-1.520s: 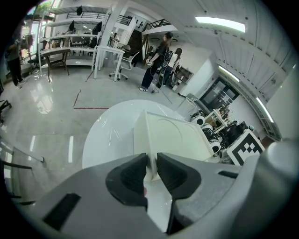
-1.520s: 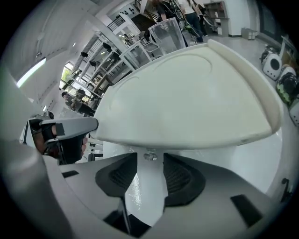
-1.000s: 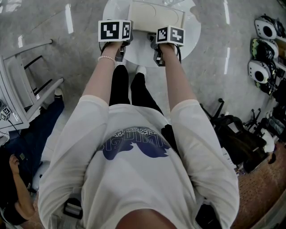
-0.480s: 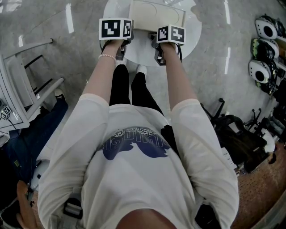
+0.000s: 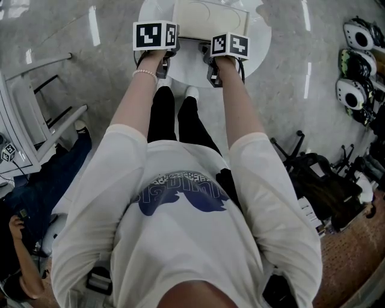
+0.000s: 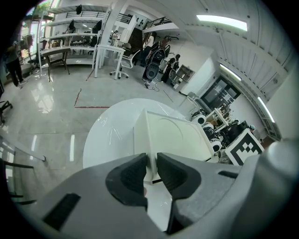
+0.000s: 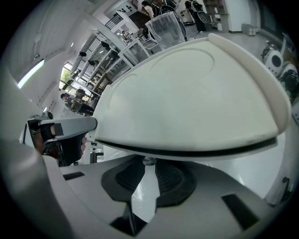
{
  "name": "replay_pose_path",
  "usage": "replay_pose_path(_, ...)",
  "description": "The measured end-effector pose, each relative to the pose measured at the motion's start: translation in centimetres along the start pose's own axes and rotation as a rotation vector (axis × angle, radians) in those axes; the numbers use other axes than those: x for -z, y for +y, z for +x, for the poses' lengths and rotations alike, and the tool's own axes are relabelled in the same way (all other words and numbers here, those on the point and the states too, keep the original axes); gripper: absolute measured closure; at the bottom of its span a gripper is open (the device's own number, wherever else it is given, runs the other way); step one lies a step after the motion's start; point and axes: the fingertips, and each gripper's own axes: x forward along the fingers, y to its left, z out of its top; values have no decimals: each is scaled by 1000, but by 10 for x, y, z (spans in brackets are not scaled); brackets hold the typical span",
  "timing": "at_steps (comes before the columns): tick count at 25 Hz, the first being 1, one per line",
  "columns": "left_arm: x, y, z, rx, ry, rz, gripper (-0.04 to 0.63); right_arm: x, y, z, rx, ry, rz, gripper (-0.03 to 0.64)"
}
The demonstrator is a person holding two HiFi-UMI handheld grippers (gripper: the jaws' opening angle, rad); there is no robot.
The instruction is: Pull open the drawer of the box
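Left hand-held gripper (image 6: 151,162) clamps box (image 6: 177,133) corner edge; right hand-held gripper (image 7: 148,168) pinches drawer knob (image 7: 148,161).

Round white desk (image 5: 260,45), glossy top, standing on polished grey floor (image 5: 301,102). Cream rectangular box (image 5: 210,18) sits flat on it, about centre; lid has a shallow round recess. A clear container (image 7: 163,27) shows just beyond the box; can't tell if it's on the desk.

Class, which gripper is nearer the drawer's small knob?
Right. The right gripper grips the knob at its jaw tips; the left gripper holds the box at its front left corner.
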Motion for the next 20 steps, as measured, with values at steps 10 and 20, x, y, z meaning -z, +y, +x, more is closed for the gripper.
replay_pose_path(10,2,1,2,-8,0,-5,514,18,1,0,-7,5,-1,554)
replay_pose_path(20,2,-2,1,-15,0,-6,514,36,0,-6,-4,10,-7,554)
